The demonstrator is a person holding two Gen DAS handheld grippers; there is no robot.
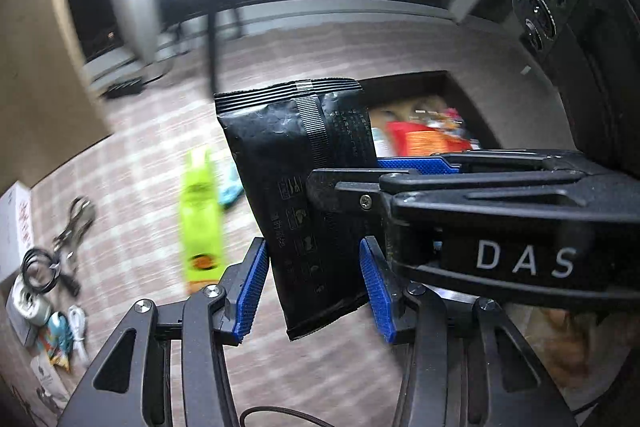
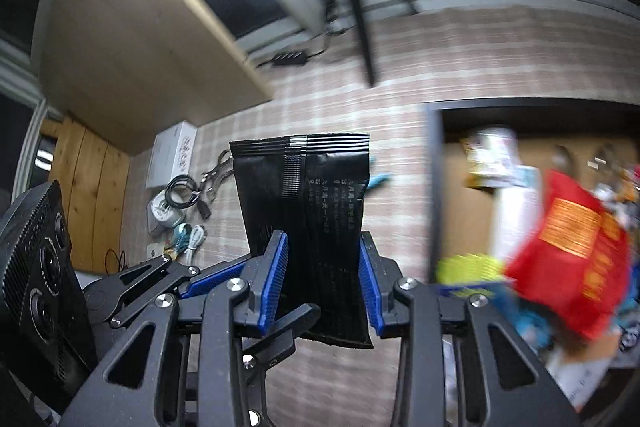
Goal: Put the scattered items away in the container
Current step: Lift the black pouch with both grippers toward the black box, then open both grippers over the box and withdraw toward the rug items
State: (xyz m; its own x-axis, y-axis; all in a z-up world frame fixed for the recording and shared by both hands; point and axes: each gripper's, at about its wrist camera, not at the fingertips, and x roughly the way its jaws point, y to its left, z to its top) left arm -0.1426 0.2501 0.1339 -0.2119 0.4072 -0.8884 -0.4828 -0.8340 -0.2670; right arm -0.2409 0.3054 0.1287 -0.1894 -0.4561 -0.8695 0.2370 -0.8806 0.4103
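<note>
A black snack packet stands upright between the blue pads of my left gripper, which look a little apart from its sides. My right gripper is shut on the same black packet; in the left wrist view its fingers come in from the right and pinch the packet. The open box holds a red packet and other snacks; it also shows in the left wrist view behind the packet.
A lime-green packet and a teal item lie on the checked cloth. At the left are carabiner clips, a black cable, a white cable, a white box and a wooden desk edge.
</note>
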